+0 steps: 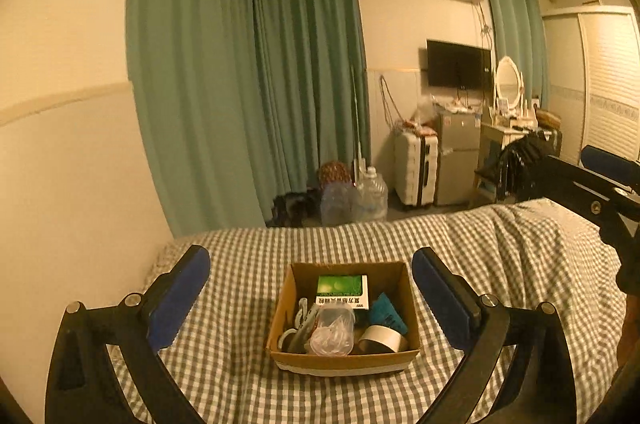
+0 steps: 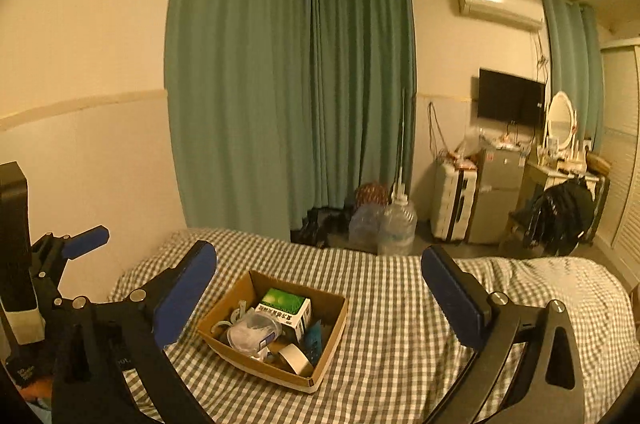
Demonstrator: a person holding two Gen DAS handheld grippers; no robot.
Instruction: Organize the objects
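Note:
A shallow brown cardboard box [image 1: 344,358] [image 2: 320,368] sits on the checked bedspread. Inside lie a green and white carton [image 1: 342,290] [image 2: 285,308], a clear plastic tub [image 1: 334,330] [image 2: 253,334], a roll of pale tape [image 1: 382,338] [image 2: 295,358] and a teal item [image 1: 387,312] [image 2: 314,340]. My left gripper [image 1: 312,276] is open, held above the bed with the box seen between its blue pads. My right gripper [image 2: 320,276] is open too, with the box low and left between its fingers. Neither holds anything.
The bed [image 1: 500,248] [image 2: 500,304] runs along a cream wall on the left. Past its far edge stand large water bottles [image 1: 370,194] [image 2: 396,224], a white suitcase [image 1: 416,168], a small fridge [image 2: 496,192] and green curtains [image 1: 248,84]. The other gripper shows at each view's side.

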